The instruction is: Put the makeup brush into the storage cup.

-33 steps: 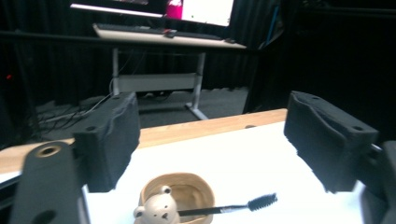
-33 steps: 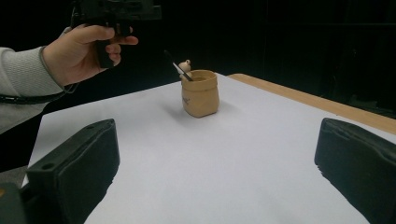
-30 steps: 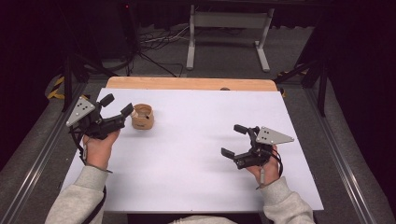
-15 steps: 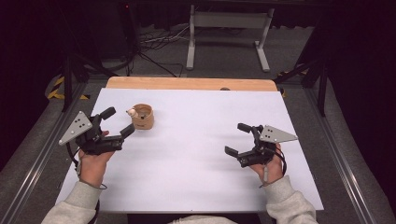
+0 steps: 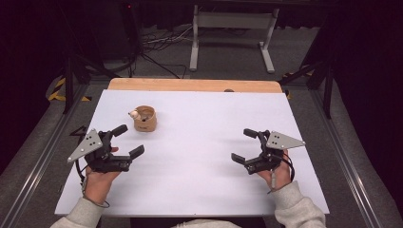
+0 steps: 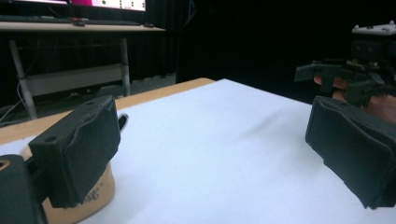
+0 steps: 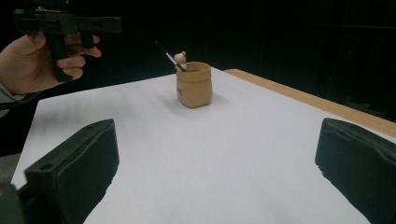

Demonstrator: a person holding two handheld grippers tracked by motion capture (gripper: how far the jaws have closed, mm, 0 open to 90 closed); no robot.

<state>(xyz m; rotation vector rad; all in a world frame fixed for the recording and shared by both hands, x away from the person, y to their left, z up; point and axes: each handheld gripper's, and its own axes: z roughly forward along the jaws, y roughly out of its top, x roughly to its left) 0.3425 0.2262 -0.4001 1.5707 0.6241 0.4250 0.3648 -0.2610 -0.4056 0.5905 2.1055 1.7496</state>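
Left gripper (image 5: 128, 141) jaws had just been opening, nothing between them; small tan pot (image 5: 144, 118) stood just beyond. Right gripper (image 5: 247, 146) gaped empty. Careless sweep could topple pot.

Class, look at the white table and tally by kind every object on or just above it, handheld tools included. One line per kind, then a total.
Small tan sack-shaped pot: 1
Thin dark stick with a pale round knob, standing in the pot: 1
Black handheld two-jaw claw: 2, left and right
Total: 4
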